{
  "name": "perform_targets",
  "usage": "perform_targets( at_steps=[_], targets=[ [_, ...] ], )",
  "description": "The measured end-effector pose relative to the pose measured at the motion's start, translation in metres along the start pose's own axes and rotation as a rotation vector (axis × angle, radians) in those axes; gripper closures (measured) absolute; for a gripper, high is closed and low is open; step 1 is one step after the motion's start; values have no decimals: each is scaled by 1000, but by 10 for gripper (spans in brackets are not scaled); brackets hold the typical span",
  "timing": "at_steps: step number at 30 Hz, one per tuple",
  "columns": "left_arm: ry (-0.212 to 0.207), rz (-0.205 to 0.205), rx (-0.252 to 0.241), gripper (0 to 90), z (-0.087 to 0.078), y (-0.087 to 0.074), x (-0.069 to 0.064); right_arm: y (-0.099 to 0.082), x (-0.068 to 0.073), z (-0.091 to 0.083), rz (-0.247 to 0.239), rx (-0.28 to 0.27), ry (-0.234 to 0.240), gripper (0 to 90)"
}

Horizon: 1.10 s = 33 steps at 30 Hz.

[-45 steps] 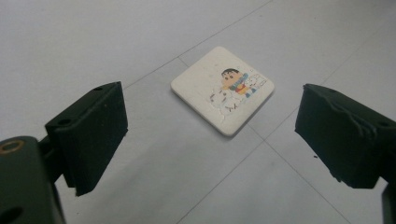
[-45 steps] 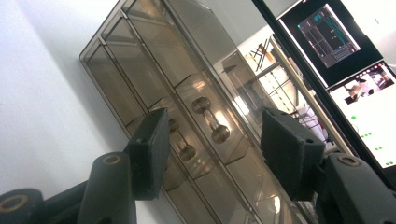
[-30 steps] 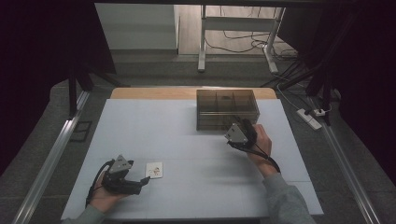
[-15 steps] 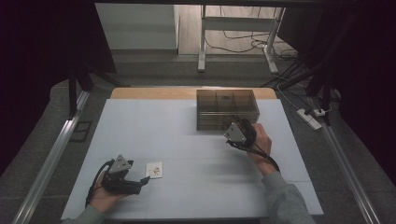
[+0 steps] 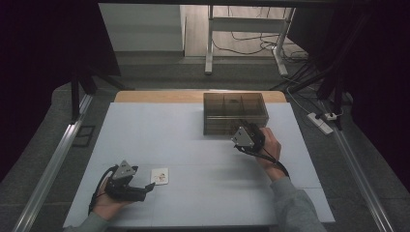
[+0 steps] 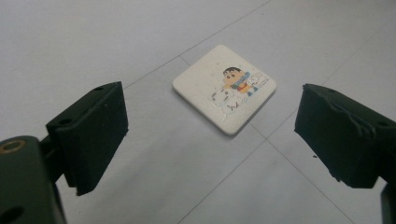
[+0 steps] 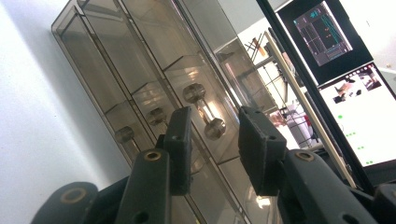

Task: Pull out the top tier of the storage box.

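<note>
A small white square tile [image 6: 224, 95] with a cartoon picture lies flat on the pale table, also near the front left [image 5: 159, 175]. My left gripper [image 6: 214, 126] stands open just short of it, its jaws wide on either side and not touching it; a hand holds the left gripper [image 5: 145, 190] low on the table. My right gripper [image 5: 252, 131] is at the front of a smoky clear drawer box [image 5: 235, 112]. Its jaws [image 7: 215, 126] have just been closing and keep a gap. A dumbbell-shaped drawer handle [image 7: 204, 109] shows just beyond them, unpressed.
The drawer box [image 7: 116, 70] has several compartments and small knobs on its front. The white table sheet [image 5: 203, 159] stretches between both hands. Metal rails run along both table sides, and a power strip [image 5: 320, 122] lies on the floor at right.
</note>
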<state>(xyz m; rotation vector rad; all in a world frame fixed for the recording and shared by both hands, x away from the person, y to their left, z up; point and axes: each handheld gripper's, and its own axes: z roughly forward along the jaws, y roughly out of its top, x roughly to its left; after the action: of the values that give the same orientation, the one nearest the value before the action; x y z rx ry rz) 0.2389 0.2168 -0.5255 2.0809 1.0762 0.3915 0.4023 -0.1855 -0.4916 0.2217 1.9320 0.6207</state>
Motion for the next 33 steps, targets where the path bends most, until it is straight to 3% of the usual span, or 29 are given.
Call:
perform_targets(
  at_steps=[33],
  targets=[
    [2, 1, 1, 98, 0, 0, 0, -5, 0, 9, -25, 18, -17, 744]
  ],
)
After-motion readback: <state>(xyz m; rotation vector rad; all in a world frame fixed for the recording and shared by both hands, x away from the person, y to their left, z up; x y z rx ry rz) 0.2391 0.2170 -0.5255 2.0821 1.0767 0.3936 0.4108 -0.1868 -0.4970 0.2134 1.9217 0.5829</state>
